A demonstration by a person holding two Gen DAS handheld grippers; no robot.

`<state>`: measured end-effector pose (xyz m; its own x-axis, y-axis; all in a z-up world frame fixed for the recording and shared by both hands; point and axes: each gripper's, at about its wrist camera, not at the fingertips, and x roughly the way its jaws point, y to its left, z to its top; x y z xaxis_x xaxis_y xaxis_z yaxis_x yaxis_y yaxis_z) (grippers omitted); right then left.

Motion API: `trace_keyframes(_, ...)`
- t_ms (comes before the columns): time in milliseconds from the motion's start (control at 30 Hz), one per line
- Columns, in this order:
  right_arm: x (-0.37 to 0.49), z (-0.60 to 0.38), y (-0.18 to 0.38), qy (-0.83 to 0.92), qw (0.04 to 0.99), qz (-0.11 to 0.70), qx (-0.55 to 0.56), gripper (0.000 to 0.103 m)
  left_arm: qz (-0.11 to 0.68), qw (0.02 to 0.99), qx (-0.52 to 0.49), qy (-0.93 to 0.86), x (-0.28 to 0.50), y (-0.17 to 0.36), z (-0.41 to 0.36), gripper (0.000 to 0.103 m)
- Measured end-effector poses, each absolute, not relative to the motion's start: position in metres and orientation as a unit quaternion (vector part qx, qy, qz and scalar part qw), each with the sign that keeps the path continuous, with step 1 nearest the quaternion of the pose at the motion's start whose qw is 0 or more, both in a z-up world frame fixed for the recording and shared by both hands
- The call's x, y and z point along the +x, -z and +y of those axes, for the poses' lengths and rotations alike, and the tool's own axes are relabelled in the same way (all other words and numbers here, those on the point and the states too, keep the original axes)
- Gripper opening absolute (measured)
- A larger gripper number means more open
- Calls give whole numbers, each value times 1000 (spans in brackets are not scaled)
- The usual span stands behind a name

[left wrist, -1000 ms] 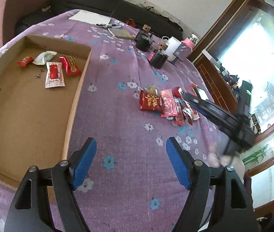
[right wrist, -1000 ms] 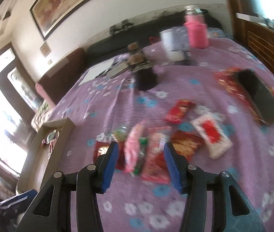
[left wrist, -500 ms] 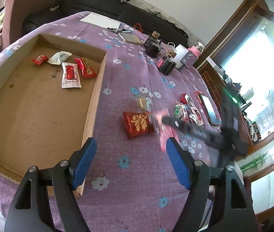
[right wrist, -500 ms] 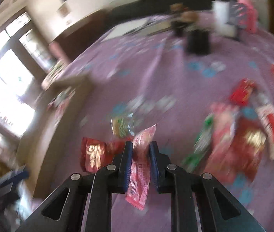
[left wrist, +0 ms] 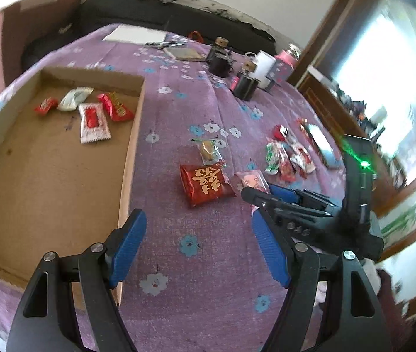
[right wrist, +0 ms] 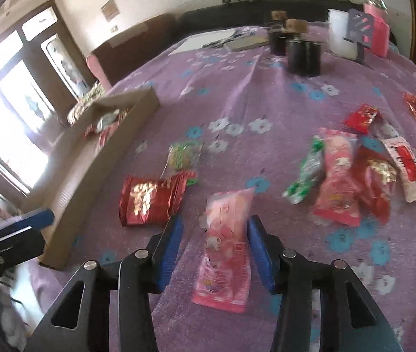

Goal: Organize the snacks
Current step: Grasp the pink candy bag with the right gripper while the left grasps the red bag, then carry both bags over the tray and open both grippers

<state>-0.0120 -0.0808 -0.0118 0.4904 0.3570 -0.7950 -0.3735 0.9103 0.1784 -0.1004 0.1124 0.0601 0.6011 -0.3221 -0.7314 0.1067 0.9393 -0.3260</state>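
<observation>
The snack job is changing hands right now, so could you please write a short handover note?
Right gripper: open, fingers just parted, pink pack lying loose between them on the cloth.
Left gripper: open, empty, near the box wall.
Done: four snacks in the box.
Left: pink pack, red pack, small clear pack, and the pile further right, all outside the box.

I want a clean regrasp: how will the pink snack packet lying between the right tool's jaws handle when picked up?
The pink snack packet looks like thin, flat film, so it will probably flop and weigh little. Its glossy surface may slip. It cannot roll, lying flat on the purple tablecloth.
</observation>
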Motion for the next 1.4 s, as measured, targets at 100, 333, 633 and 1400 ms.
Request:
trace_keyframes(100, -16, -84, 12, -185, 879, 439, -21, 27, 424, 894, -73, 123, -96, -64, 99, 75)
trace_keyframes(333, -6, -132, 17, -171, 883, 430, 85, 28, 431, 887, 47, 161, -59, -59, 60, 74)
trace_keyframes(633, -5, -141, 17, -184, 876, 431, 112, 29, 481, 854, 121, 155, -15, -22, 36, 74)
trace_keyframes(1400, -15, -135, 10, -186, 889, 408, 97, 27, 460, 862, -17, 211, -51, -48, 68, 11)
